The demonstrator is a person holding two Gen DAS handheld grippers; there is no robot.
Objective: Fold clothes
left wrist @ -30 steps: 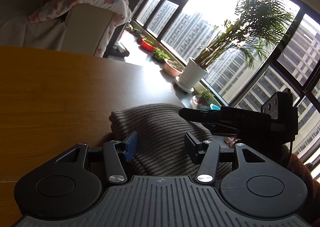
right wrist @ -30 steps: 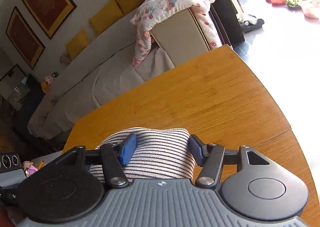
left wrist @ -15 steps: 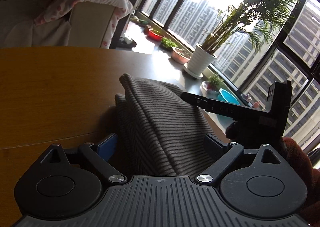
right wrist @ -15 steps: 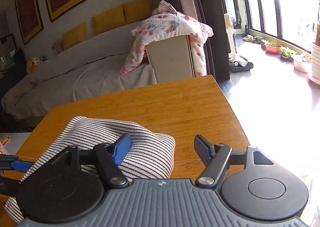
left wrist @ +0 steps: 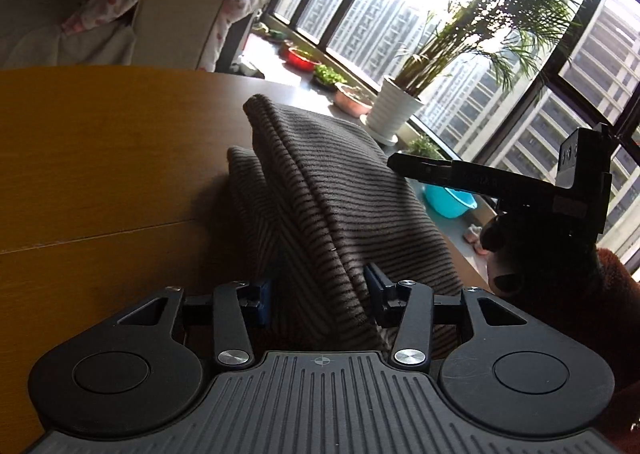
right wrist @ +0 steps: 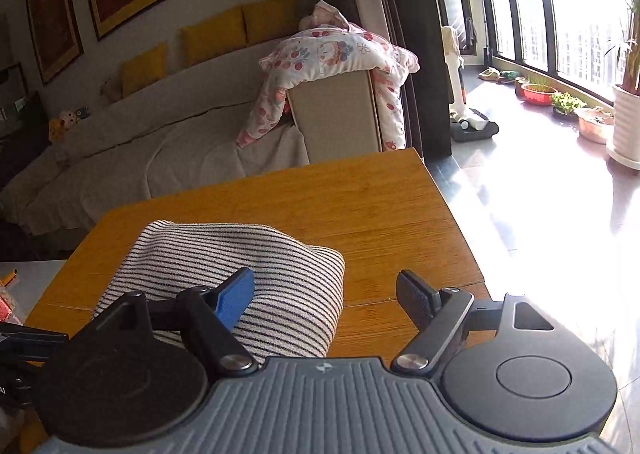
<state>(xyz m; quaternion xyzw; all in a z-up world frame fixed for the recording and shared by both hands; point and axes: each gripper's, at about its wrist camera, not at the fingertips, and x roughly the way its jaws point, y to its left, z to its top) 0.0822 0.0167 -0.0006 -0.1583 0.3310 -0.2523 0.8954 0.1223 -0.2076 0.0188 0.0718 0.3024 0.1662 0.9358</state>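
Note:
A folded striped garment [left wrist: 320,174] lies on the wooden table [left wrist: 100,154], one fold standing up as a ridge. My left gripper [left wrist: 320,298] sits low at its near end, both fingers pressed against that ridge, shut on it. In the right wrist view the same garment [right wrist: 240,250] lies left of centre on the table [right wrist: 360,198]. My right gripper [right wrist: 326,290] is open wide; its blue-padded left finger hovers over the cloth and its right finger is over bare wood. In the left wrist view the right gripper [left wrist: 480,178] reaches over the garment's far right side.
The table's right edge [right wrist: 452,214] drops to a sunlit floor. A potted palm [left wrist: 394,110], small planters and a blue basin [left wrist: 450,200] line the window. A sofa with a floral blanket [right wrist: 336,54] stands beyond the table. A reddish-brown sleeve [left wrist: 580,294] holds the right gripper.
The left gripper's fingers went from wide apart to pinched on the raised fold. The right gripper opened wider and slid right, so most of the garment is now outside its fingers.

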